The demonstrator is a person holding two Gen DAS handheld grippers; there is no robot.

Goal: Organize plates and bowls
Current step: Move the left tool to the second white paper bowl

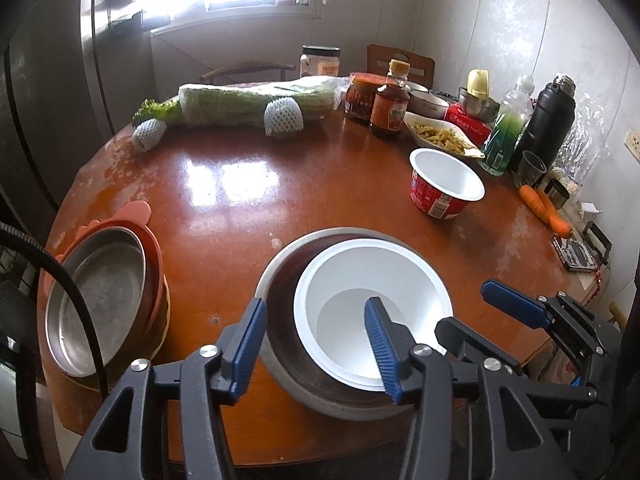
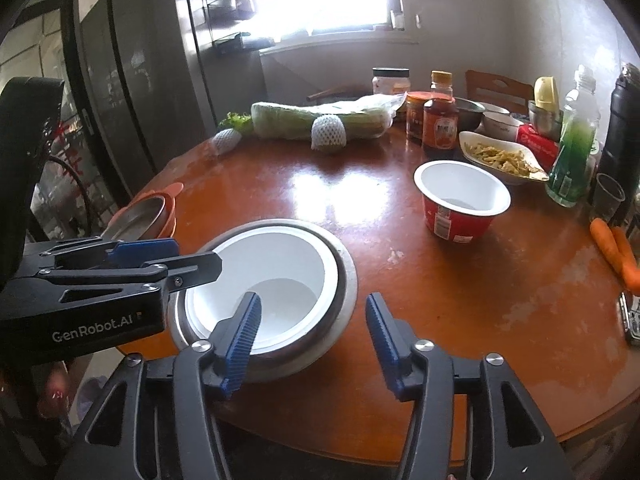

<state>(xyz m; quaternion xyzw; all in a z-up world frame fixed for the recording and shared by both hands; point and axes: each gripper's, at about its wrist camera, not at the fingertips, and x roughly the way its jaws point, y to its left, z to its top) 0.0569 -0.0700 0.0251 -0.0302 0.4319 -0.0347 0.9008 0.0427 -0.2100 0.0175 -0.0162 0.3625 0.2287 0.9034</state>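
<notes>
A white bowl (image 1: pixel 372 304) sits nested inside a steel bowl (image 1: pixel 276 264) at the near edge of the round wooden table (image 1: pixel 240 192). My left gripper (image 1: pixel 316 320) is open; its jaws straddle the near left rims of both bowls. My right gripper (image 2: pixel 312 316) is open and empty, its left finger over the white bowl (image 2: pixel 276 264), which sits in the steel bowl (image 2: pixel 348 276). A red paper bowl (image 1: pixel 444 184) with a white inside stands apart to the right, also in the right wrist view (image 2: pixel 460 200). A steel plate (image 1: pixel 100 296) lies on orange plates (image 1: pixel 154 264) at the left.
Along the far side lie wrapped cabbage (image 1: pixel 256 106), sauce jars and a bottle (image 1: pixel 390 102), a dish of food (image 1: pixel 440 136), a green bottle (image 1: pixel 506 132), a black flask (image 1: pixel 548 120). Carrots (image 1: pixel 546 210) lie at the right edge.
</notes>
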